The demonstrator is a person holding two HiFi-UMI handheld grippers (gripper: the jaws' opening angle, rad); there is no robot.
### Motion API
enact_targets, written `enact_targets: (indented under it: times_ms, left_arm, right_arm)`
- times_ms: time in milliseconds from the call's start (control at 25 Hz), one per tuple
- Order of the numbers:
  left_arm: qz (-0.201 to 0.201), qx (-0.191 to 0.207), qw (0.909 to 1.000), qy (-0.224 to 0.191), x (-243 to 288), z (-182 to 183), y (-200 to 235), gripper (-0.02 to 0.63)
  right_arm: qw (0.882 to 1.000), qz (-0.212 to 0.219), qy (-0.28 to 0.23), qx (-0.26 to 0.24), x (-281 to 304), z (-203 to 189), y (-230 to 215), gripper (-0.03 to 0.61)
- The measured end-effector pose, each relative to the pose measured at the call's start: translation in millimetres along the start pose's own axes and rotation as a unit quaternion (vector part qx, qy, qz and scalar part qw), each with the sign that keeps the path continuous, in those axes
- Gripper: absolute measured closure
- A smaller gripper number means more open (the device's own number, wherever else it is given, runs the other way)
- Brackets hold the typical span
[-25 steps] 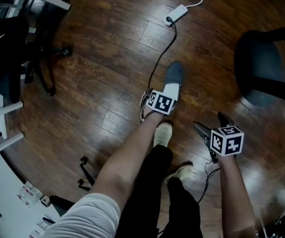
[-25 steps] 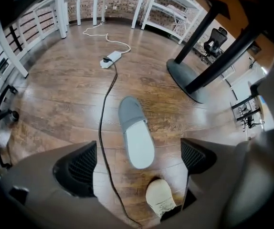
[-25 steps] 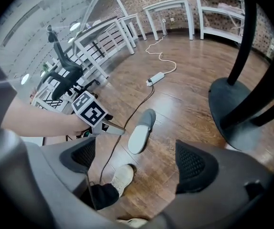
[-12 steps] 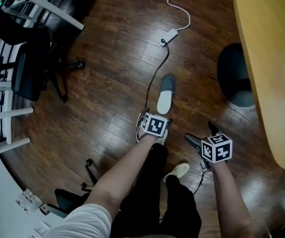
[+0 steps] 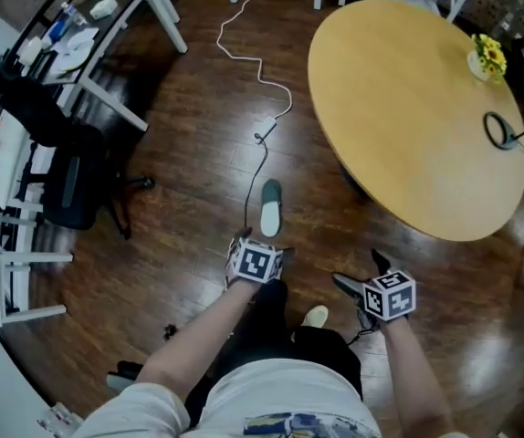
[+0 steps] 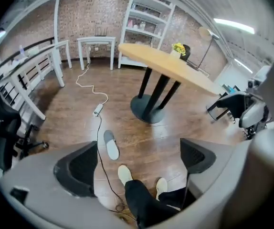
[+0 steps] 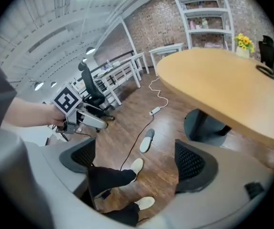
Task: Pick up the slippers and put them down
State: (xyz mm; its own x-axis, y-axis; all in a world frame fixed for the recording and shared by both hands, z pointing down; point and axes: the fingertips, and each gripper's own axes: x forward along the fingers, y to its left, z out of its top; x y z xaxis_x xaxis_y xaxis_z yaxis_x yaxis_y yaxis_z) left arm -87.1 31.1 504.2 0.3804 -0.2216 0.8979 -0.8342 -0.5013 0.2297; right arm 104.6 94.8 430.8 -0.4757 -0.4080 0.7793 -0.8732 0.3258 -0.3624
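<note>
One grey slipper with a white insole [image 5: 270, 208] lies flat on the wooden floor beside a black cable; no second slipper shows. My left gripper [image 5: 248, 238] hangs just short of the slipper's heel end, well above the floor. The left gripper view shows the slipper [image 6: 110, 144] far below between wide-apart jaws of the left gripper [image 6: 138, 161], which is open and empty. My right gripper [image 5: 361, 272] is held to the right, also open and empty. The right gripper view takes in the slipper [image 7: 147, 140] past the right gripper [image 7: 134, 161] and also the left gripper [image 7: 79, 116].
A round wooden table [image 5: 408, 108] with yellow flowers [image 5: 487, 57] stands at the right on a dark pedestal base [image 6: 149, 109]. A cable with a power adapter [image 5: 264, 137] crosses the floor. An office chair [image 5: 70, 190] and white desks stand left. The person's light shoes [image 5: 314, 317] are below.
The head view has risen and widened, taking in the table. Both grippers have lifted away from the slipper, which stays on the floor, and the left gripper no longer sits at its heel.
</note>
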Motion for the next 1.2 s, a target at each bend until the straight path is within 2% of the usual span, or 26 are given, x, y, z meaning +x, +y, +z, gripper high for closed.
enact_targets:
  times_ms: [120, 320, 600, 720, 840, 1000, 1200]
  left_arm:
    - [-0.015, 0.049, 0.9983, -0.028, -63, 37, -63, 0.075]
    - [-0.033, 0.090, 0.9930, -0.069, -136, 51, -155, 0.075]
    - [-0.057, 0.132, 0.9858, -0.087, -187, 28, -254, 0.075]
    - [-0.069, 0.132, 0.9850, -0.086, -194, 11, -281, 0.075]
    - [-0.069, 0.131, 0.9857, -0.079, -194, -5, -295, 0.077]
    - [-0.064, 0.131, 0.9862, -0.078, -197, -14, -306, 0.077]
    - [-0.062, 0.131, 0.9863, -0.079, -198, -22, -316, 0.077]
  right_arm:
    - [0.999, -0.023, -0.035, 0.006, -88, -4, -6, 0.046]
    - [0.992, -0.060, -0.102, 0.032, -203, -39, -22, 0.044]
    - [0.979, -0.100, -0.168, 0.051, -317, -90, -28, 0.044]
    - [0.972, -0.112, -0.194, 0.066, -348, -110, -28, 0.044]
    - [0.968, -0.132, -0.199, 0.076, -365, -133, -31, 0.044]
    - [0.967, -0.140, -0.197, 0.084, -377, -156, -34, 0.044]
    - [0.966, -0.135, -0.204, 0.086, -382, -166, -30, 0.044]
